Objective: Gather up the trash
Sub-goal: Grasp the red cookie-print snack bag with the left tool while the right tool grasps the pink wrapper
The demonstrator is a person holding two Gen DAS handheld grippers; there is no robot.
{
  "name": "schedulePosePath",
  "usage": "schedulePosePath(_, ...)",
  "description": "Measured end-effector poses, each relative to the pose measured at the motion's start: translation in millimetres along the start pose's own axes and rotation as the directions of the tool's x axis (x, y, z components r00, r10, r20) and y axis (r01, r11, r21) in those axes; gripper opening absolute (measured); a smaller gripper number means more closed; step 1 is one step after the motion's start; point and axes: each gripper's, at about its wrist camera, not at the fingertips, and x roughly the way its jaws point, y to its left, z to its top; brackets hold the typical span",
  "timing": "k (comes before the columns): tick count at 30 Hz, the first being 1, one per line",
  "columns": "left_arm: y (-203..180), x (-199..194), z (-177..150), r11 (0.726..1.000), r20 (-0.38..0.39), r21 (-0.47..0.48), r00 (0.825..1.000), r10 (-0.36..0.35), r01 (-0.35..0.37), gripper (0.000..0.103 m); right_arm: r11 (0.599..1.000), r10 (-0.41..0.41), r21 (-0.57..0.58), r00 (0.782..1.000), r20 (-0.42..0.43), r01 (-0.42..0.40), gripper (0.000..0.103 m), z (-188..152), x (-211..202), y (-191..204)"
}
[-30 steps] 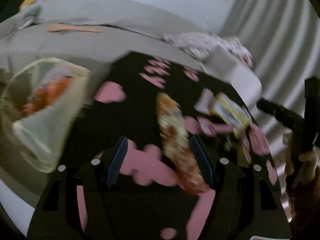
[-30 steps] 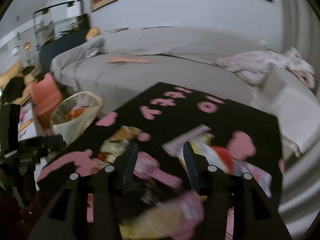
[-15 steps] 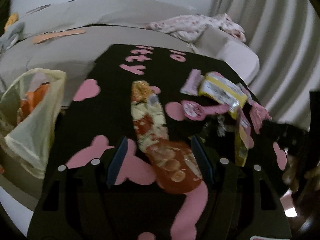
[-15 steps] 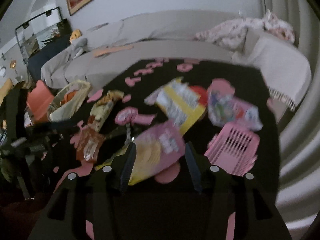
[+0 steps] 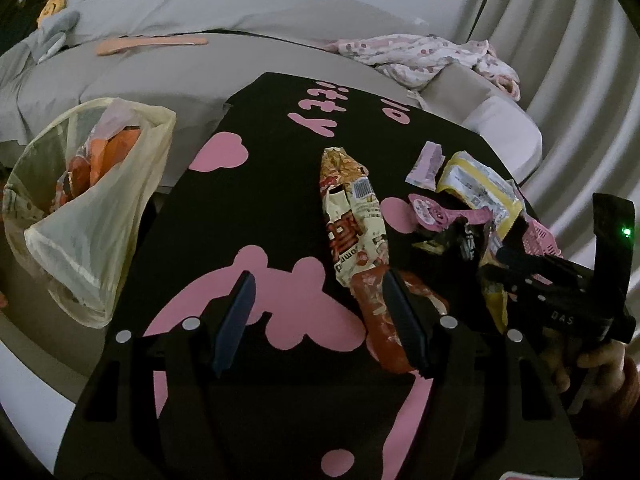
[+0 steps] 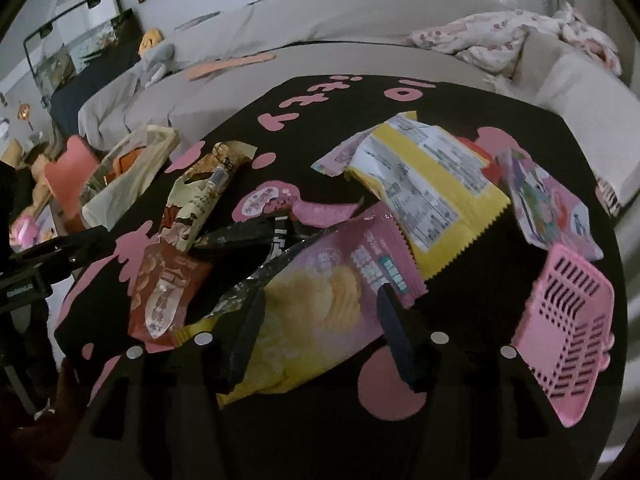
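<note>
Grippers (image 5: 316, 316) (image 6: 320, 322) angled down, jaws apart

Lower end of the pink chip bag (image 6: 320, 300) behind the right gripper (image 6: 320, 320); black wrapper (image 6: 248, 236) partly buried.

"DAS" on the right gripper (image 5: 560, 296); wrapper print illegible.

Two close downward wrist views, shared wrapper-strewn black table (image 5: 280, 184)
</note>
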Motion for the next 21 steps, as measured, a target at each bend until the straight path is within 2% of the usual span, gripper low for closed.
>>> schedulePosePath(2,-0.6,-0.9,-0.4,1.000,0.001,0.001,1.000,-0.005,0.005,0.062,1.000,0.014,-0.016,1.000,-0.015,-0.014,0.066,1.2,2.4,1.2)
schedulePosePath(7,-4.3,-0.9,-2.9,1.000,-0.004,0.014,1.000,-0.015,0.015,0.062,0.997,-0.007,-0.077,0.999,-0.048,0.004,0.068,-8.0,-4.7,5.9)
schedulePosePath(8,-4.1,-0.5,-3.0,1.000,-0.005,0.013,1.000,-0.014,0.014,0.062,0.998,-0.019,-0.068,0.999,-0.027,0.017,0.068,-9.5,-11.7,3.9)
schedulePosePath(9,-3.3,-0.1,-2.9,1.000,-0.006,0.010,1.000,-0.011,0.011,0.062,0.998,-0.017,-0.056,0.999,0.040,0.019,0.068,-12.2,-28.4,1.1)
schedulePosePath(11,-2.4,0.3,-2.5,1.000,-0.006,0.002,1.000,-0.008,0.008,0.062,0.999,-0.008,-0.052,0.996,0.092,0.012,0.068,-15.1,-46.4,-2.2)
schedulePosePath(13,-1.6,0.7,-2.6,1.000,-0.003,-0.007,1.000,-0.014,0.014,0.062,0.999,-0.021,-0.024,0.995,0.096,0.024,0.068,-16.9,-56.6,-8.9)
schedulePosePath(18,-3.8,1.9,-4.7,1.000,-0.009,0.000,1.000,-0.020,0.020,0.062,0.989,0.076,0.129,0.997,0.018,-0.077,0.068,-15.4,-34.1,-24.8)
schedulePosePath(20,-4.9,0.1,-6.1,1.000,-0.008,0.007,1.000,-0.017,0.017,0.062,0.990,0.082,0.116,0.996,0.028,-0.085,0.060,-9.1,-23.0,-18.7)
schedulePosePath(21,-4.8,-0.9,-6.6,1.000,-0.007,0.009,1.000,-0.015,0.016,0.062,0.993,0.067,0.098,0.997,0.032,-0.069,0.043,-4.3,-16.7,-13.9)
